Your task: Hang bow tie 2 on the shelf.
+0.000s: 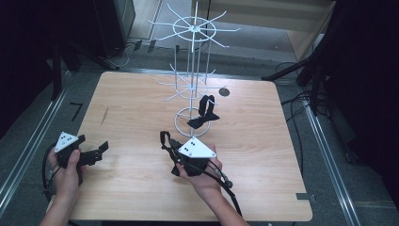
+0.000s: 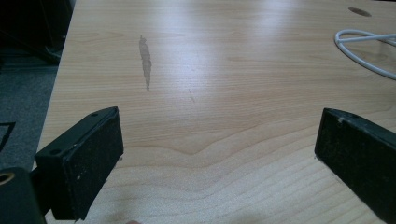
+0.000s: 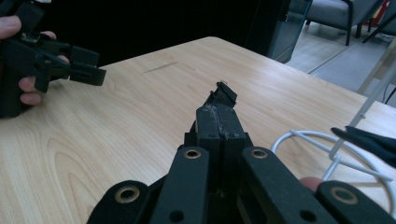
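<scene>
A thin black strap [image 1: 165, 141] is pinched at the tip of the right gripper [image 3: 219, 109], hanging in a small loop above the table. Another black strap [image 1: 205, 112] is draped on the white wire rack's [image 1: 190, 70] round base, dangling down.

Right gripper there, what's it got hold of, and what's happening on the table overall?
A person works at a wooden table with a gripper in each hand. The right gripper is shut on a black strap just in front of the white wire rack. Another black strap lies at the rack's base ring. The left gripper rests open off to the side, holding nothing.
</scene>
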Available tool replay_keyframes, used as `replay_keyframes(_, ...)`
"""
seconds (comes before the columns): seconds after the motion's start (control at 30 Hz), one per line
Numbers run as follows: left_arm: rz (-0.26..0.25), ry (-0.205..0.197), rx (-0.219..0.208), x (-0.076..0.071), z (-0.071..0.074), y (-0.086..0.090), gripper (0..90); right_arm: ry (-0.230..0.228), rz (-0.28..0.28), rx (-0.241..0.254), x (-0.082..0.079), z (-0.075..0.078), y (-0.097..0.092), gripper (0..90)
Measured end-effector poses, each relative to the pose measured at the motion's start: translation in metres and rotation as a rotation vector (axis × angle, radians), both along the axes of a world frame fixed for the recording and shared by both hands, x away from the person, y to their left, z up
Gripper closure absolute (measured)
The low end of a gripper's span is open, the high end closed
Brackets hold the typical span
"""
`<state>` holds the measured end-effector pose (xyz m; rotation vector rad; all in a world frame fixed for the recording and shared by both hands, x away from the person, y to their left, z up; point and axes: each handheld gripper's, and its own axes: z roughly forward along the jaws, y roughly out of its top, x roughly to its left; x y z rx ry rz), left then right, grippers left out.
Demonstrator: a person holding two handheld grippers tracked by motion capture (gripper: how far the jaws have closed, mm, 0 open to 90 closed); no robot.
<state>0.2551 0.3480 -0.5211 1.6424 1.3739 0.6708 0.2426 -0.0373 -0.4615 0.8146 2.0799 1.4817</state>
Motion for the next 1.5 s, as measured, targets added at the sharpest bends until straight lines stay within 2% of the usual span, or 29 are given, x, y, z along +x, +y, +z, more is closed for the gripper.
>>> replay_keyframes(1.5,0.001,-0.001,0.0,0.0,0.0,0.0,1.5,-0.082,-0.08,0.087,0.009,0.036,-0.036,90.0)
